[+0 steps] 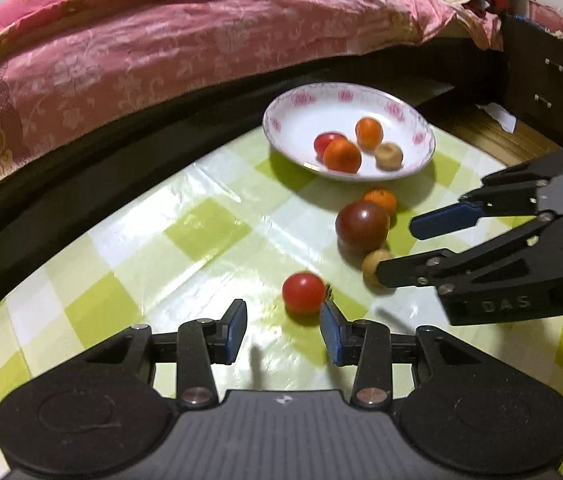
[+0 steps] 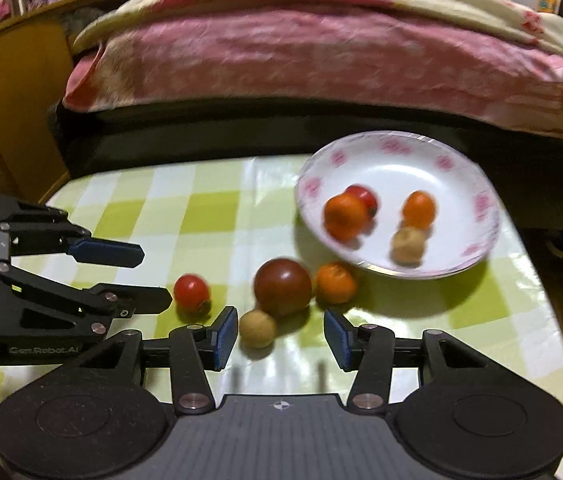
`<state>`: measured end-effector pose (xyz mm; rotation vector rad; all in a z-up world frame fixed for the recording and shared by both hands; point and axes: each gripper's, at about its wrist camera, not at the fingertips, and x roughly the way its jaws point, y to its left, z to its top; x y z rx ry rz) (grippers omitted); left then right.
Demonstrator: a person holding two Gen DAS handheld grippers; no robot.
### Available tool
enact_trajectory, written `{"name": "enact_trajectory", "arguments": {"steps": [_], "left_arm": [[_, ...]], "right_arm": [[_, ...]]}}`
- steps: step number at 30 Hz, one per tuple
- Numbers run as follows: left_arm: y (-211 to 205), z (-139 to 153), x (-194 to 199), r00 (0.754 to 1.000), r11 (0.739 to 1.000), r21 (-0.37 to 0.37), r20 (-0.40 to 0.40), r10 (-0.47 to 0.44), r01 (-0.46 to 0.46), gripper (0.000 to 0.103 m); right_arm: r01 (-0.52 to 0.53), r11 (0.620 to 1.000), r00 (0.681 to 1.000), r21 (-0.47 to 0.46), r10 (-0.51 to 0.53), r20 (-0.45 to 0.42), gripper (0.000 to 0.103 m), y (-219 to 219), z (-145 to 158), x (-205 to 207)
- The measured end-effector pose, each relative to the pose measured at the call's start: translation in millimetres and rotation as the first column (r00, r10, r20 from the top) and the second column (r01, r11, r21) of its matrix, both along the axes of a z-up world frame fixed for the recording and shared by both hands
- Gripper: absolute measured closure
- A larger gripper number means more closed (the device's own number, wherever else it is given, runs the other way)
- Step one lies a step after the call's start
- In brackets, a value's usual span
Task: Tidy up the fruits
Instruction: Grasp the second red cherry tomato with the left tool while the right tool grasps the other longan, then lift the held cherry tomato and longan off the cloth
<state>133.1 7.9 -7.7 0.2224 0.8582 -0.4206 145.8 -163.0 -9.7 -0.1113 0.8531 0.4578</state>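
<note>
From the left wrist we see our left gripper point(image 1: 283, 330) spread wide, holding nothing, with the small red cherry tomato point(image 1: 304, 293) just ahead, nearer the right-hand finger than the middle of the gap. If we close from here, we judge that finger would strike first and send the round tomato rolling across the glossy checked tablecloth point(image 1: 133, 264). The right gripper point(image 1: 395, 250) reaches in from the side, its lower finger over the tan longan point(image 1: 373, 266), which touches the large dark tomato point(image 1: 362, 227); a nudge there could scatter the mandarin point(image 1: 381, 199) behind too.

From the right wrist, our right gripper point(image 2: 280, 338) is likewise spread and empty, the tan longan point(image 2: 258, 328) close to its left finger. The dark tomato point(image 2: 282, 287) sits just beyond, so we risk pushing the pair rather than pinching one. The plate point(image 2: 477, 216) already holds four fruits near its front edge; a careless drop might knock them out. The left gripper point(image 2: 153, 276) works close by, so the two could collide.
</note>
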Motion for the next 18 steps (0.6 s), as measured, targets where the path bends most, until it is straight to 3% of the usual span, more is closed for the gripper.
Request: {"name": "enact_trajectory", "arguments": {"steps": [6, 11, 18], "left_arm": [[-1.4, -10.7, 4.3, 1.000, 1.000, 0.000, -0.018, -0.019, 0.019, 0.055], [-11.9, -14.3, 13.3, 0.999, 0.999, -0.009, -0.016, -0.041, 0.040, 0.055], [-24.3, -22.2, 25.2, 0.998, 0.999, -0.007, -0.018, -0.053, 0.053, 0.055]], "right_arm": [[-0.023, 1.000, 0.999, -0.011, 0.023, -0.026, 0.063, 12.5, -15.7, 8.6], [-0.023, 1.000, 0.999, -0.011, 0.023, -0.039, 0.083, 9.5, -21.3, 10.3], [-0.008, 1.000, 0.998, 0.001, 0.008, -0.056, 0.084, -3.8, -15.6, 6.9]]}}
